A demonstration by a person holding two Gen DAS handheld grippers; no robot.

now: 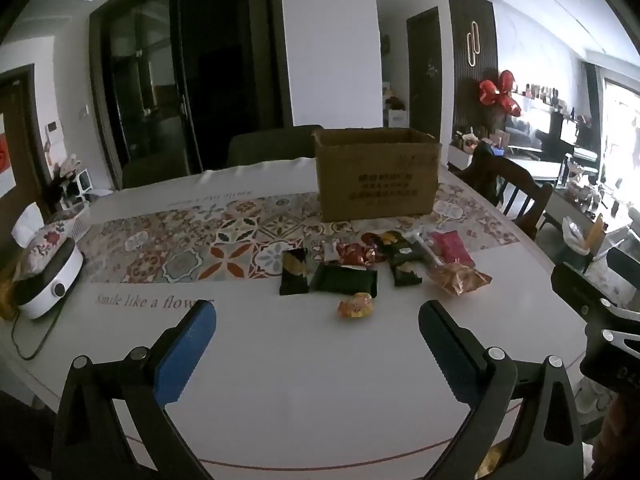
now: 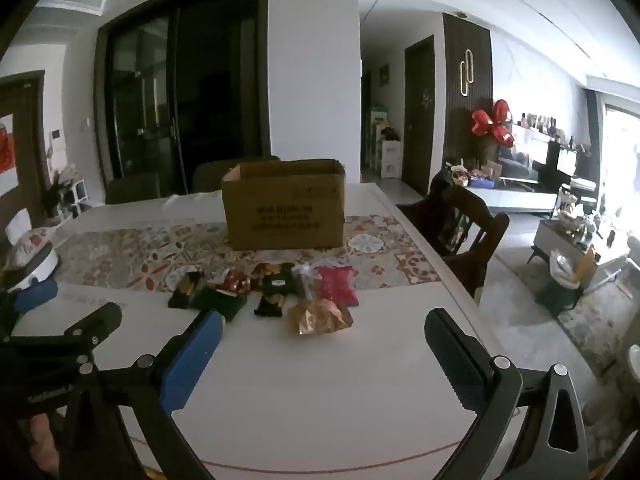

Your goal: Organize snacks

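While both grippers, left (image 1: 316, 322) and right (image 2: 322, 330), are held wide apart and empty, a white tabletop (image 1: 320, 380) with patterned runner (image 1: 192, 240) is seen carrying an open brown cardboard box (image 1: 376, 184) and scattered wrapped snacks (image 1: 380, 260) in a dim dining room.

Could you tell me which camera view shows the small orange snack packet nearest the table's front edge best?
The left wrist view: the orange snack packet lies in the open, in front of the other snacks. In the right wrist view I cannot find it; a finger of the right gripper probably covers that spot.

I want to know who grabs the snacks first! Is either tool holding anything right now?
No. The left tool and the right tool are both open and empty above the table; the snack packets lie untouched.
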